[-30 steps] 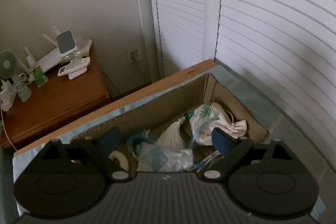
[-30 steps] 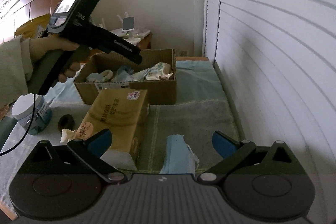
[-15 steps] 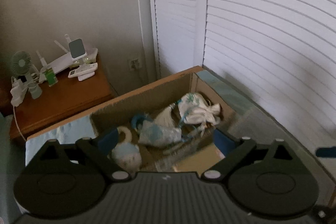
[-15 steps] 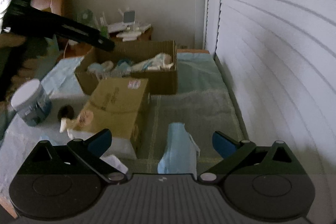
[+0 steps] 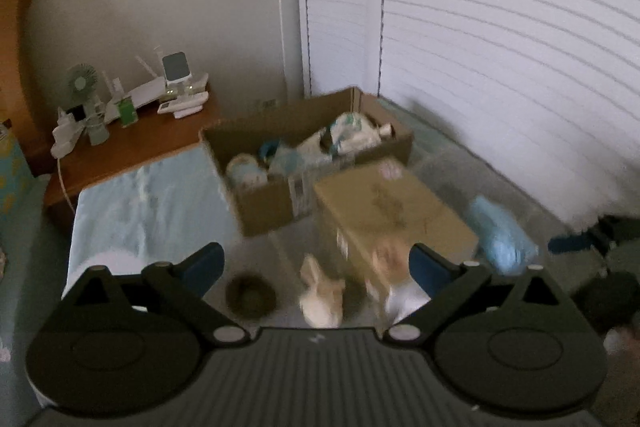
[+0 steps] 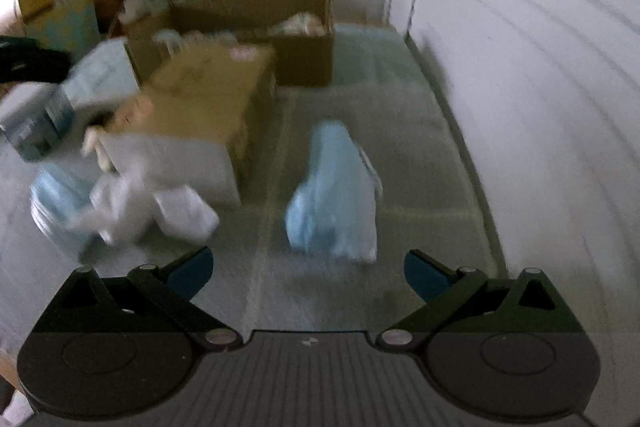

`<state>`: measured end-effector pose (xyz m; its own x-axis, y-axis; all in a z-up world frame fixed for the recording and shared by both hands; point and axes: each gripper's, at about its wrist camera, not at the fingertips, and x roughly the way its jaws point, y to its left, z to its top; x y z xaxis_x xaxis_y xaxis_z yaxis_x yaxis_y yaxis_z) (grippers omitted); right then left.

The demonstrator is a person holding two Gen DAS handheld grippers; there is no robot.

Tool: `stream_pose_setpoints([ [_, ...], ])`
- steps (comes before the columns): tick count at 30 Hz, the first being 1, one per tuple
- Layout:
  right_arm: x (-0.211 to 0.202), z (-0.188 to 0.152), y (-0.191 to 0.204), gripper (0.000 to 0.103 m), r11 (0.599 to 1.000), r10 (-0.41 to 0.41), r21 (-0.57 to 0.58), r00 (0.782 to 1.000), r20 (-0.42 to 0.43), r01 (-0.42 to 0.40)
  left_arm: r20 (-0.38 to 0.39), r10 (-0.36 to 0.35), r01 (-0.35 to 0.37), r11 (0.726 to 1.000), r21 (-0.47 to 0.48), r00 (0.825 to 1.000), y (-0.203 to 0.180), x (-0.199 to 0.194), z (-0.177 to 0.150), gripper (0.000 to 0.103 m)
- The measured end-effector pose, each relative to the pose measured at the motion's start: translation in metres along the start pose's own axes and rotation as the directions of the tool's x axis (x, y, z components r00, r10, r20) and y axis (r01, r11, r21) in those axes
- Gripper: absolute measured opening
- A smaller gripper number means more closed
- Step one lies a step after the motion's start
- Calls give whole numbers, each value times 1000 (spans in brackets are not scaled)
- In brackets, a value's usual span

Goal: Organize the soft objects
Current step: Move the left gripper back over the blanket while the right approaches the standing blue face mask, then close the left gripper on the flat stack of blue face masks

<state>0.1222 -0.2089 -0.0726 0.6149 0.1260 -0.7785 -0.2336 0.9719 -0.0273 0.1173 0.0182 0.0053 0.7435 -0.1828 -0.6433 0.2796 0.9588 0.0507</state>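
Note:
An open cardboard box (image 5: pixel 280 203) holds several soft items; it also shows in the right wrist view (image 6: pixel 304 43). A tan tissue pack (image 5: pixel 392 207) lies in front of it, also in the right wrist view (image 6: pixel 208 95). A light blue face mask (image 6: pixel 332 199) lies on the grey-green cloth, just ahead of my open, empty right gripper (image 6: pixel 306 269); it also shows in the left wrist view (image 5: pixel 500 231). My left gripper (image 5: pixel 316 267) is open and empty, above a small cream soft toy (image 5: pixel 320 295) and a dark round item (image 5: pixel 250 295). White crumpled tissue (image 6: pixel 148 207) lies left.
A wooden nightstand (image 5: pixel 132 143) with a fan and gadgets stands at the back left. White louvred doors (image 5: pixel 500 47) run along the right. A round lidded container (image 6: pixel 36 123) and another blue mask (image 6: pixel 56 195) sit at the left. The right gripper's tip (image 5: pixel 568 243) shows at the right edge.
My left gripper has pulled back from over the box to above the small toy. My right gripper has drawn back and tilted down, so the blue mask sits fully in view.

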Motion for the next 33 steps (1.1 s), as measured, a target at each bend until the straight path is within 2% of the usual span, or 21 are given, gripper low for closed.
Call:
stream_pose_setpoints([
  [4, 5, -13, -4, 103, 1000, -12, 7, 1000, -16, 13, -28, 19, -19, 1000, 9, 999, -4, -6, -32, 99],
  [11, 2, -20, -5, 103, 1000, -11, 1, 1000, 10, 11, -92, -25, 20, 998, -54, 995, -8, -2, -69, 99],
  [26, 3, -20, -4, 103, 1000, -17, 5, 999, 30, 17, -140, 4, -16, 996, -82, 990, -18, 34, -86, 100],
  [33, 1, -25, -4, 103, 1000, -15, 1, 998, 54, 15, -118, 20, -32, 994, -106, 993, -15, 39, -87, 102],
])
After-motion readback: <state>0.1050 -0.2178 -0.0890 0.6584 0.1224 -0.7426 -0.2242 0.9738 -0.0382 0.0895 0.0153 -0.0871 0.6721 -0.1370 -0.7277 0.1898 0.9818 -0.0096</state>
